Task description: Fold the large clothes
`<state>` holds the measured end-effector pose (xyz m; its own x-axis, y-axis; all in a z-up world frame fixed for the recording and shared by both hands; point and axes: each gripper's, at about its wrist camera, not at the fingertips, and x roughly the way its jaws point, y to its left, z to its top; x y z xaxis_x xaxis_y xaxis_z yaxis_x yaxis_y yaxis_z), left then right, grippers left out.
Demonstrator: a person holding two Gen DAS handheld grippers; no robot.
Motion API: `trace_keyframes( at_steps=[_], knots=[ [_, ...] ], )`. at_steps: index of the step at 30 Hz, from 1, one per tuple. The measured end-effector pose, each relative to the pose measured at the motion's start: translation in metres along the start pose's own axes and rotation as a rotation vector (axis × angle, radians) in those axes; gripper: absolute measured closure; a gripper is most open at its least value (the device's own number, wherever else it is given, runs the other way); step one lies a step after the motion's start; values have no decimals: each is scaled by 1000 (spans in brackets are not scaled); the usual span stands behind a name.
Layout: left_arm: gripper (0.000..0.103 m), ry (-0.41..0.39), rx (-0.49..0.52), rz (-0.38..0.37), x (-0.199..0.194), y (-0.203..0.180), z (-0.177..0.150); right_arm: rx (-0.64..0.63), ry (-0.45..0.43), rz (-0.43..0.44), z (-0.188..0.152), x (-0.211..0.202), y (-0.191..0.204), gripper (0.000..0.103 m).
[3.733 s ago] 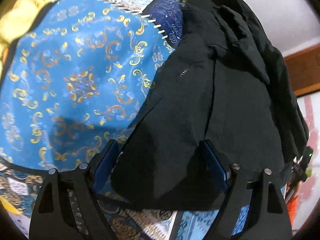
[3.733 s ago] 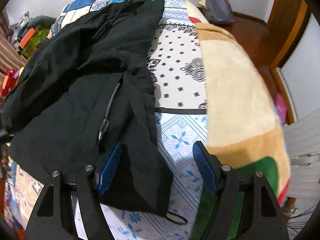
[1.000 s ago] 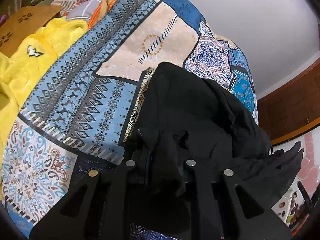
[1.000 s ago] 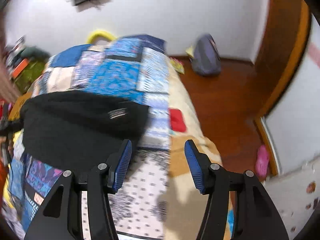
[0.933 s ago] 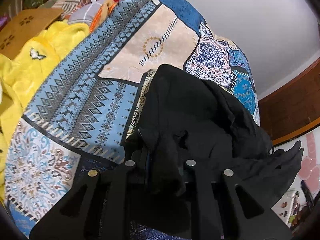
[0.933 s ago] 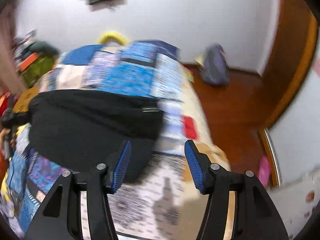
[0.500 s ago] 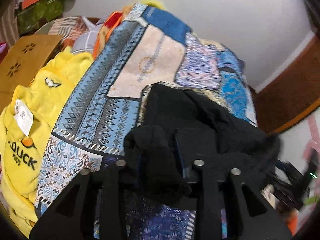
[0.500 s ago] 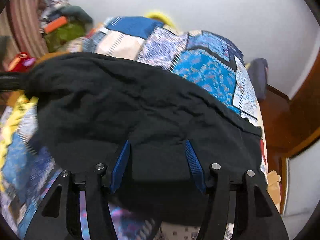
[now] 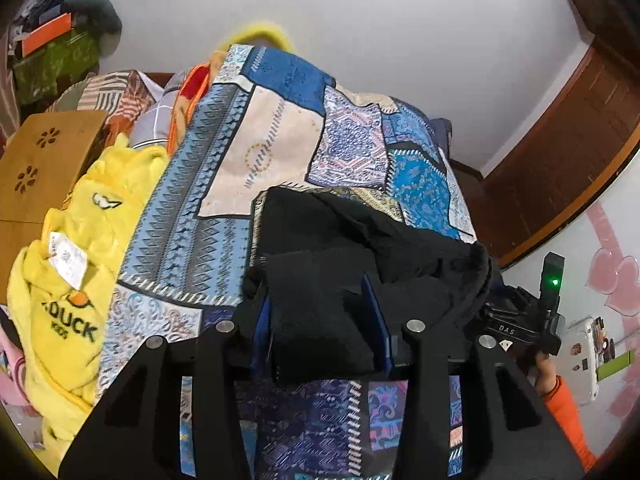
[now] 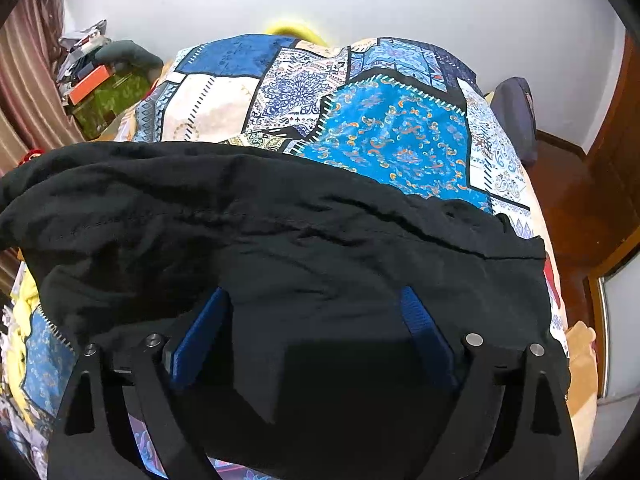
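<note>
White walls and a dark wooden door frame surround a bed [image 9: 280, 152] covered by a patchwork quilt [image 10: 392, 132] of blue, cream and patterned panels. On the quilt lies a black garment [image 10: 280, 216], bunched and creased, spread across the near half of the bed.

Seen from the left wrist, the left hand-held gripper [image 9: 320, 320] has a thick fold of the black garment [image 9: 320, 280] between its blue pads [image 9: 376, 320]; the pads sit partly apart with the cloth filling the gap, so it appears to be grasping the fabric, though how firmly cannot be told. Beside the bed on the left lie a yellow garment [image 9: 80, 260] printed with dark letters and a wooden board [image 9: 36, 168] with flower-shaped cut-outs.

In the right wrist view, the right hand-held gripper [image 10: 312, 320] stands released, its blue pads [image 10: 200, 332] wide apart, with the black cloth lying across and between them. A dark bag [image 10: 516, 116] rests on the wooden floor [image 10: 576, 192] past the far right edge of the bed.
</note>
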<state>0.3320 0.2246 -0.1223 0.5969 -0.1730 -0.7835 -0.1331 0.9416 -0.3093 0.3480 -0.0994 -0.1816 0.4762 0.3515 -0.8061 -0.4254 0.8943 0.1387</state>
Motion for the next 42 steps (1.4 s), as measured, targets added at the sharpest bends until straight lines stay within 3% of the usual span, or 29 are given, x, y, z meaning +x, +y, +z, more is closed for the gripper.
trace_keyframes(
  at_steps=[4, 6, 9, 14, 22, 24, 26, 30, 33, 37, 42],
  knots=[
    [43, -82, 15, 77, -27, 13, 0, -2, -9, -2, -2, 1, -1, 15],
    [42, -105, 12, 95, -38, 20, -2, 3, -15, -5, -2, 0, -1, 14],
    [42, -105, 86, 159, -43, 10, -10, 24, -24, -8, 0, -3, -3, 15],
    [42, -88, 199, 120, -21, -30, -30, 57, -69, -8, 2, -27, -7, 15],
    [43, -86, 403, 27, 54, -124, -60, 11, -155, -6, -1, -71, -17, 15],
    [50, -92, 427, 34, 70, -138, -60, -23, -167, -32, -4, -71, -15, 15],
    [58, -87, 440, 52, 90, -149, -57, -55, -176, -37, -7, -69, -12, 15],
    [58, -68, 426, 82, 123, -161, -47, -100, -146, -54, -13, -45, -11, 15],
    [54, -56, 428, 119, 145, -163, -43, -88, -85, -44, -17, -18, -16, 15],
    [48, -45, 396, 127, 165, -157, -40, 11, -86, 35, -20, -7, -32, 14],
    [45, -45, 362, 130, 171, -155, -39, -7, -76, 19, -20, -9, -27, 14]
  ],
)
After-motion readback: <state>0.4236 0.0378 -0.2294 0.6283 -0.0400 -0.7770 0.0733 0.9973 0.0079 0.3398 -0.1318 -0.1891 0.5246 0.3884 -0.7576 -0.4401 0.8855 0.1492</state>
